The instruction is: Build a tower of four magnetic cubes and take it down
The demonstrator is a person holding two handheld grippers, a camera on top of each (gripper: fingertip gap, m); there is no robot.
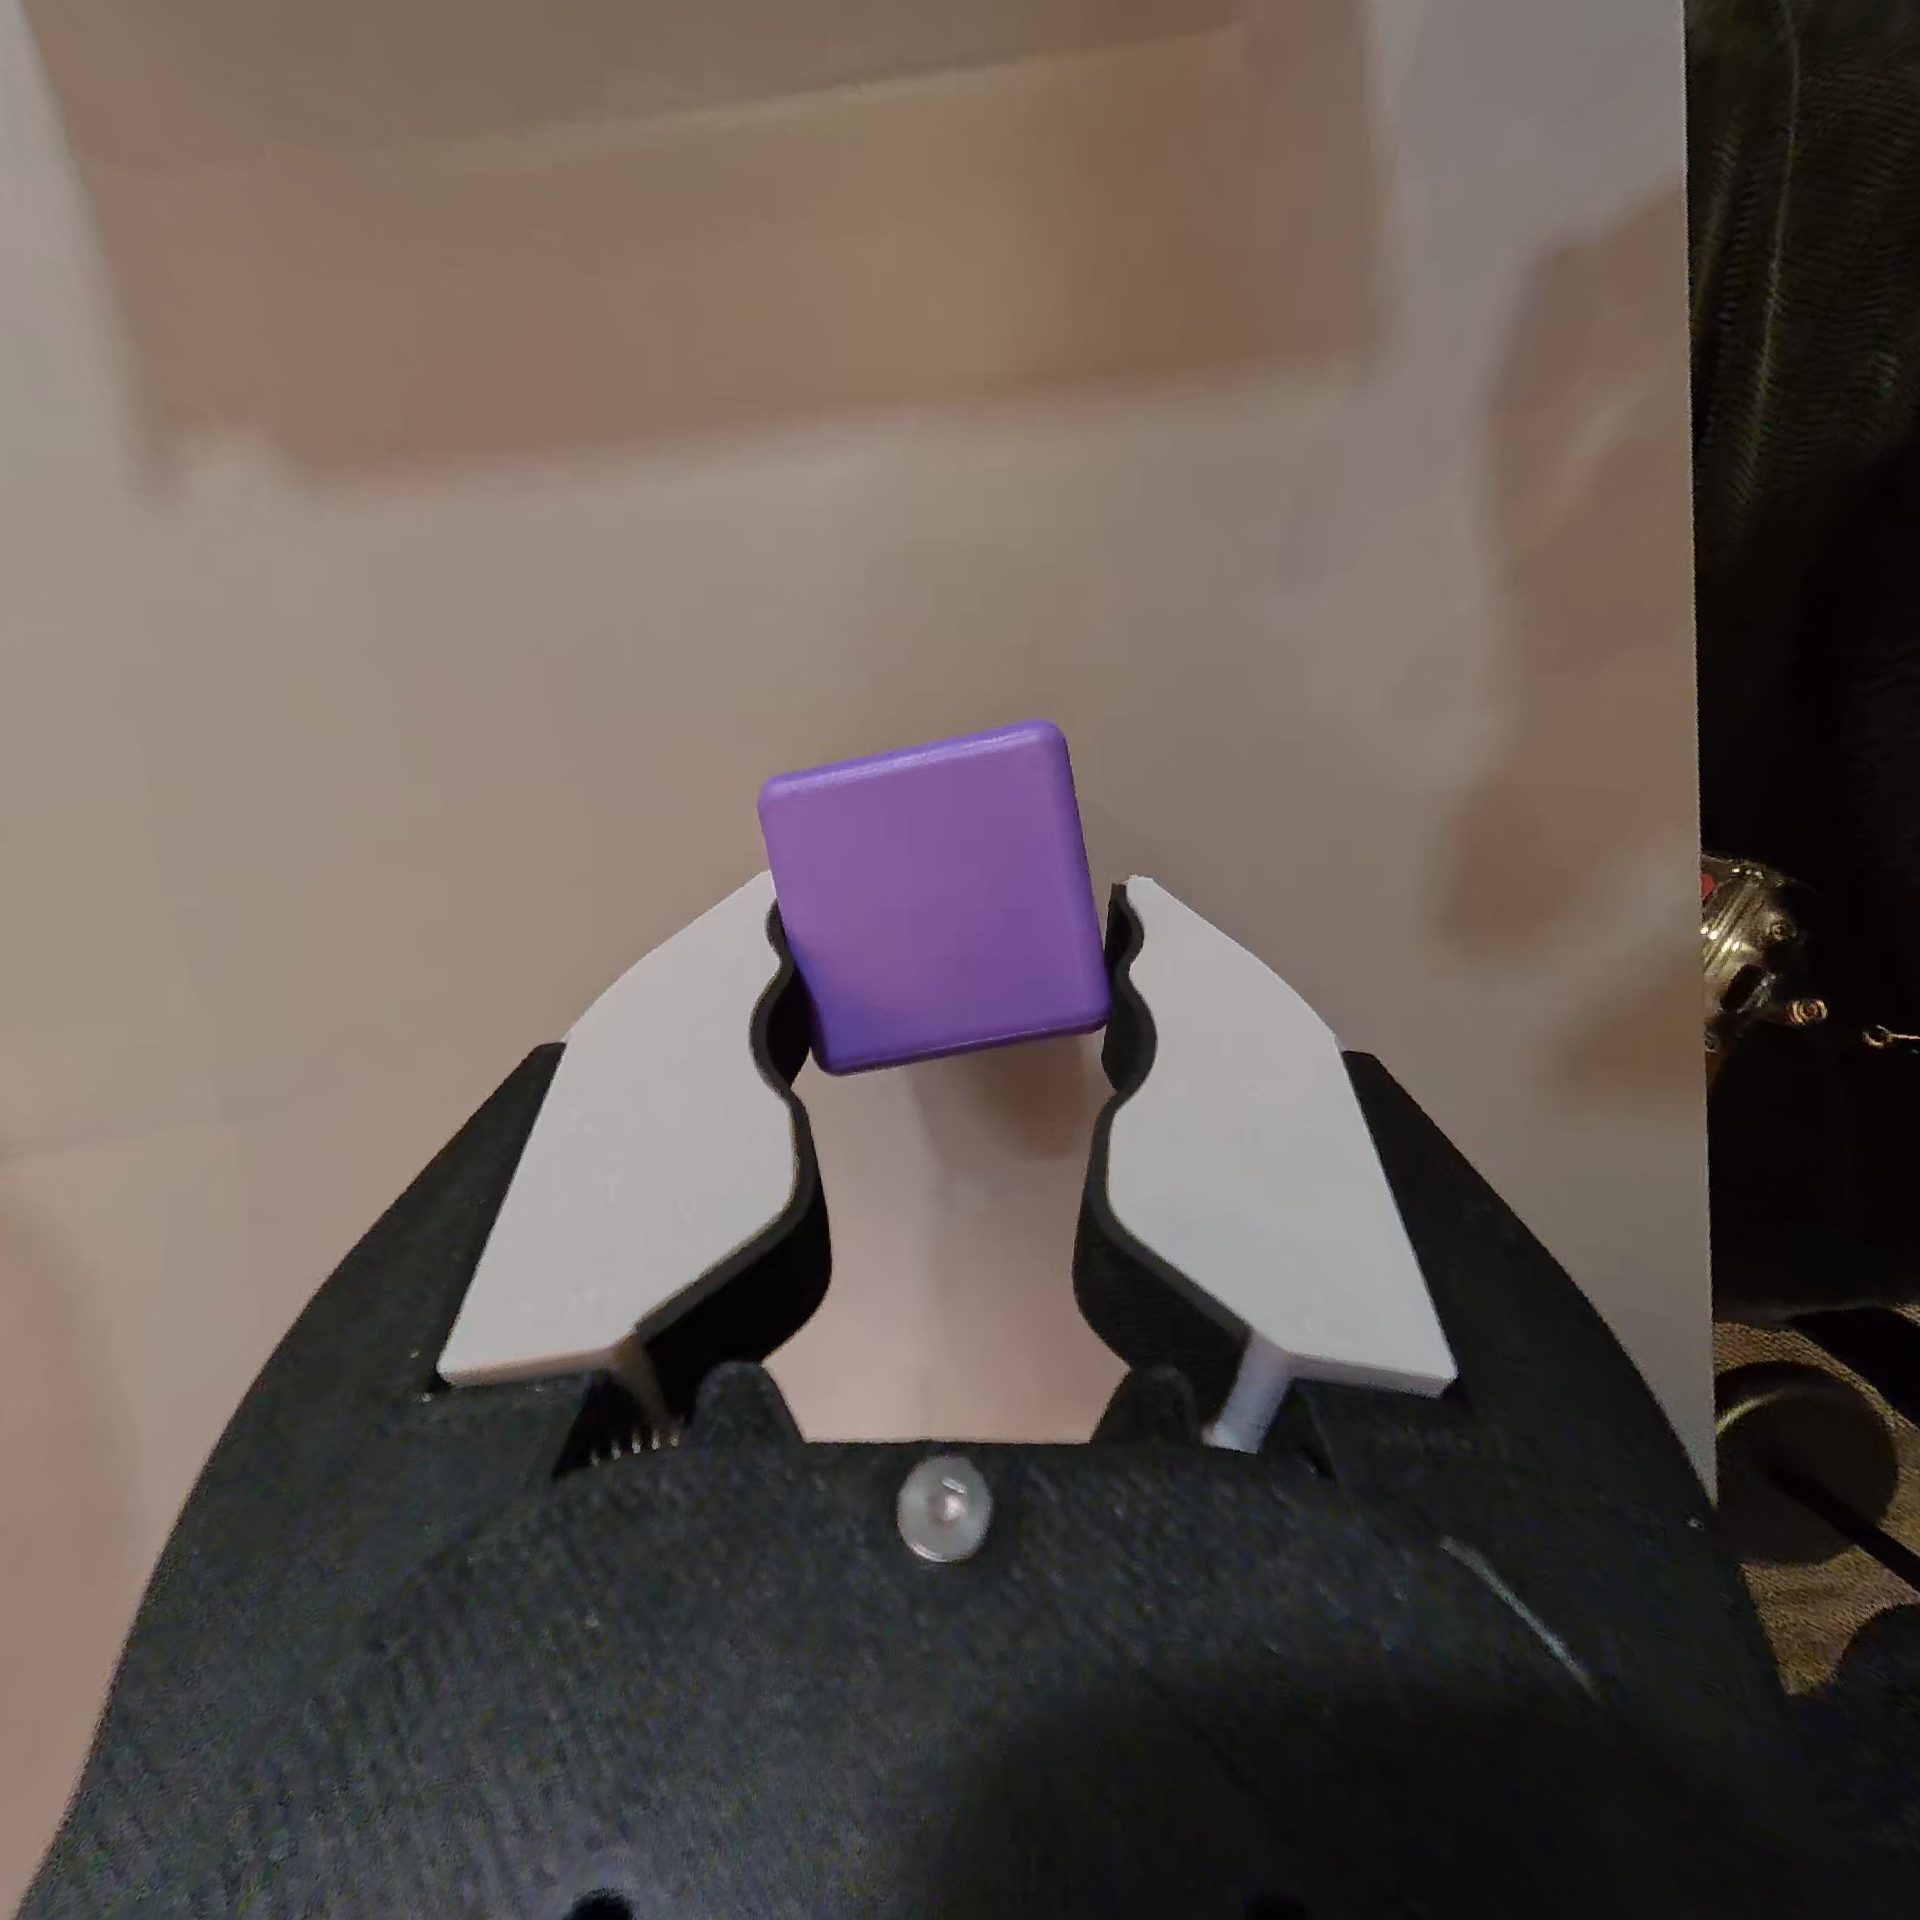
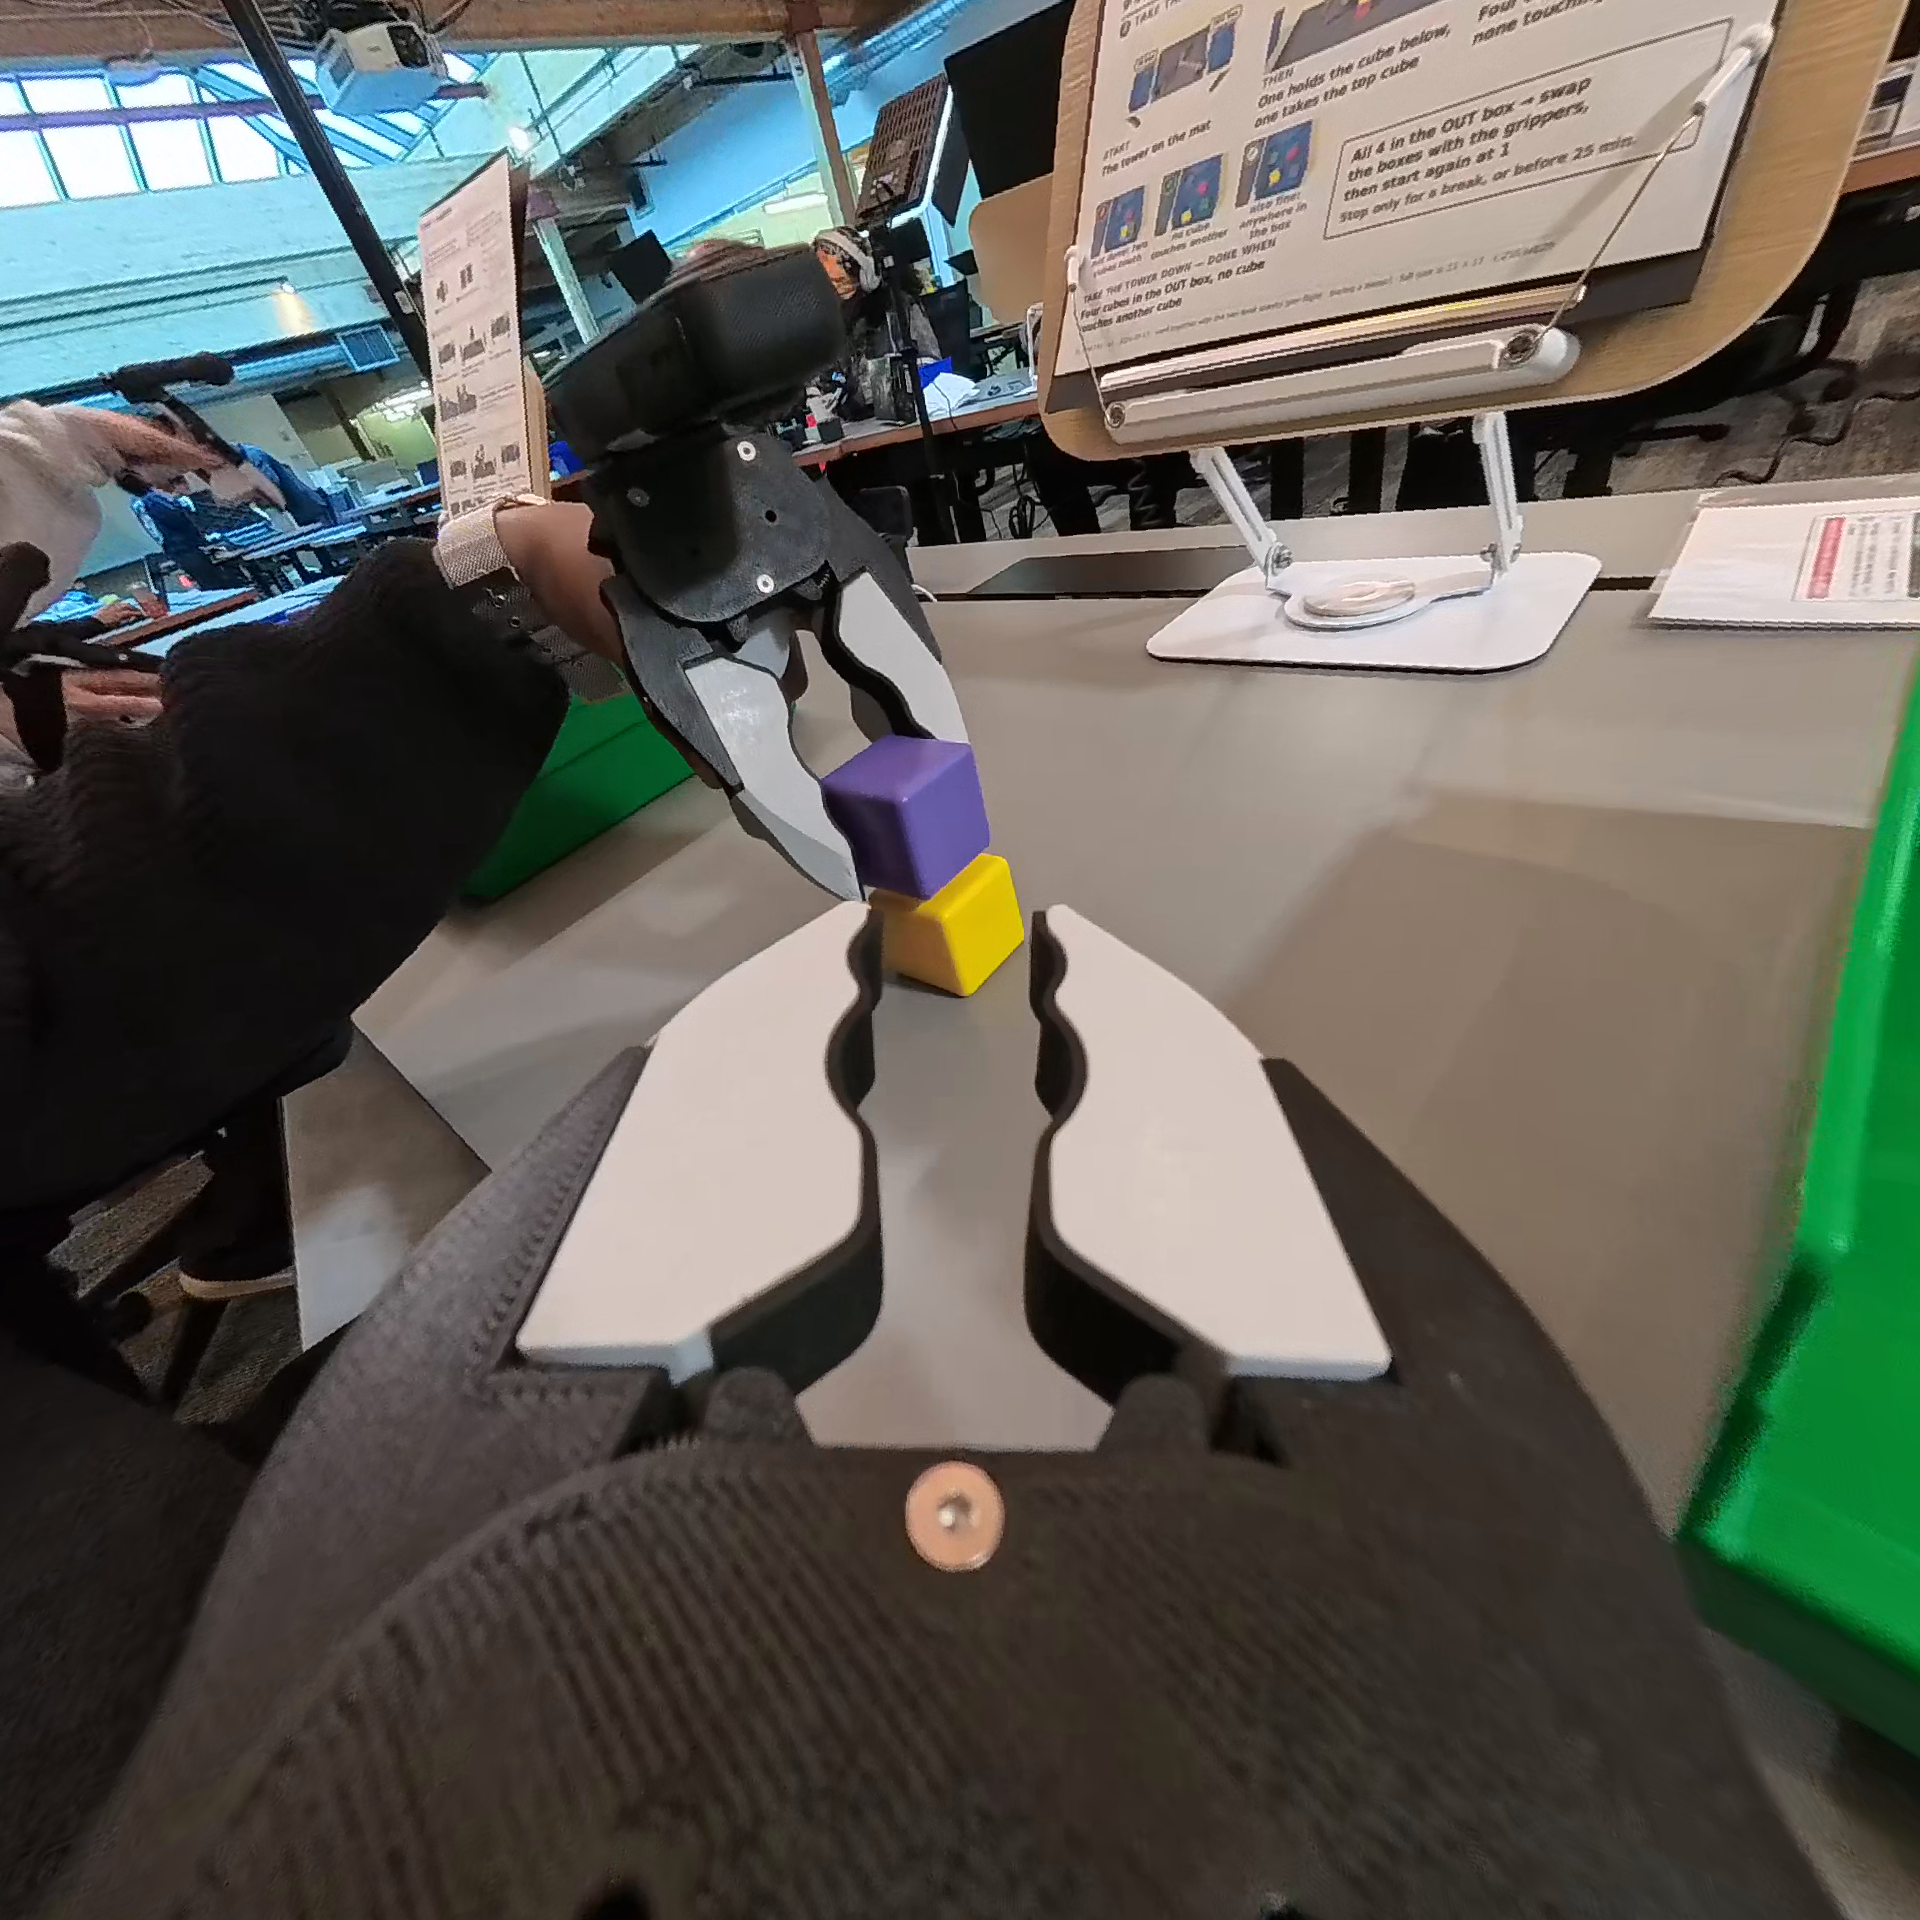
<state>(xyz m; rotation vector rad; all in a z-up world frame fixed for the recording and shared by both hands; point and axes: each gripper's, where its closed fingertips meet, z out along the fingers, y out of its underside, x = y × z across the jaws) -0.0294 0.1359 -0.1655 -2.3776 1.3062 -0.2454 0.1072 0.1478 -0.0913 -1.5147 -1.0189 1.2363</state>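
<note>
Two cubes stood stacked: one purple cube pinched by the left gripper, one yellow cube beneath. Just ahead of it, the right gripper sat spread, empty.

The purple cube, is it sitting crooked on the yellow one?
Yes. The purple cube, held by the left gripper, sits tilted and shifted sideways on the yellow cube, not squarely stacked.

From my right wrist view I see a grey surface filling mid-frame, a white document stand at upper right, skylight windows at upper left (bright daylight), and rows of desks behind.
</note>
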